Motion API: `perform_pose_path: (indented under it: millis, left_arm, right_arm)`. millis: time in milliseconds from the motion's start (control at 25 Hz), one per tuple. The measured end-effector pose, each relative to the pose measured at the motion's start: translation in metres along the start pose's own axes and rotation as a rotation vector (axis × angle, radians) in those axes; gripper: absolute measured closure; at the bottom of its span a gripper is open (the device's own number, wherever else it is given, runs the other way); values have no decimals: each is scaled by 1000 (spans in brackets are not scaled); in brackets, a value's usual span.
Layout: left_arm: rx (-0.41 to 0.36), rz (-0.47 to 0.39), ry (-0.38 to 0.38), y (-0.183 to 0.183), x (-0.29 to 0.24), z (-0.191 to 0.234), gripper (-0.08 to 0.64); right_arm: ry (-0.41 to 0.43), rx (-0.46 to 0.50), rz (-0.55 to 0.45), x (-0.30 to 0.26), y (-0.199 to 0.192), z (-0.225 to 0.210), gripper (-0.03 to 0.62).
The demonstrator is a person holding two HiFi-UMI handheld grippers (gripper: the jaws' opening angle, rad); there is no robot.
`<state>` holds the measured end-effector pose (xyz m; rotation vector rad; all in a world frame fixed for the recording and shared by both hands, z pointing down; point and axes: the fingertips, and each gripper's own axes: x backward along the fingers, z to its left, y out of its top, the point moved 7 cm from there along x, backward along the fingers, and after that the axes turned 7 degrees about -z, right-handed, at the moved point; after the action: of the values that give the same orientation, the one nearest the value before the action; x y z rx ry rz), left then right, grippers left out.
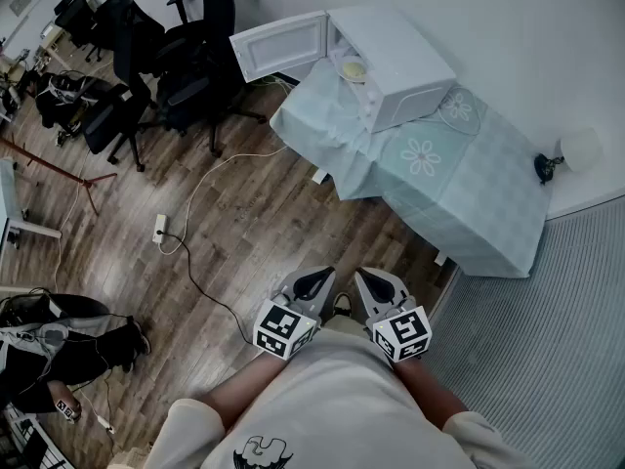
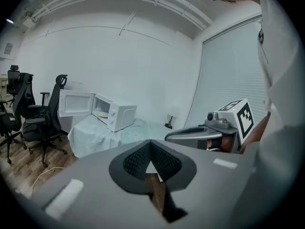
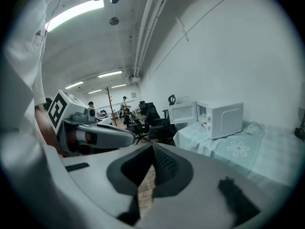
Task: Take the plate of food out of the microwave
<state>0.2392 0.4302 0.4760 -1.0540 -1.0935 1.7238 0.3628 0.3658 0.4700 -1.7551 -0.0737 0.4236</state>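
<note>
Head view showed the low table draped in a pale green cloth printed with white daisies [image 1: 459, 193], standing against the white wall and well apart from me across the brown wood-plank floor [image 1: 244, 233]. On the table's far end sat the boxy white microwave oven [image 1: 405, 66], its white windowed door [image 1: 283, 45] swung wide open to the left, so the cavity was exposed. My left gripper [image 1: 311, 283] and right gripper [image 1: 379, 283] were side by side close against my chest. Each one's own view showed its ribbed black pads meeting at the tip with nothing between them, so both were closed and empty. Inside the microwave cavity, on its floor, lay the small round pale plate [image 1: 354, 69]. It carried a low mound of pale yellowish food, too small in every view for me to name. I judged the plate to be stiff, smooth and breakable, probably ceramic, fairly light but slippery under rubber pads, and possibly warm. I reckoned the near rim was the place to pinch it, jaws above and below the lip. It should stay level so the food would not slide, with my other gripper steadying the opposite edge if it sagged.
</note>
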Motion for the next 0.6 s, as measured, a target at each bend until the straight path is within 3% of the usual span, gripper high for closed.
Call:
perform_pose_path:
  millis: [600]
  left_arm:
    - [2, 21, -18, 1, -24, -13, 557]
  right_arm:
    - [-36, -33, -13, 22, -1, -20, 580]
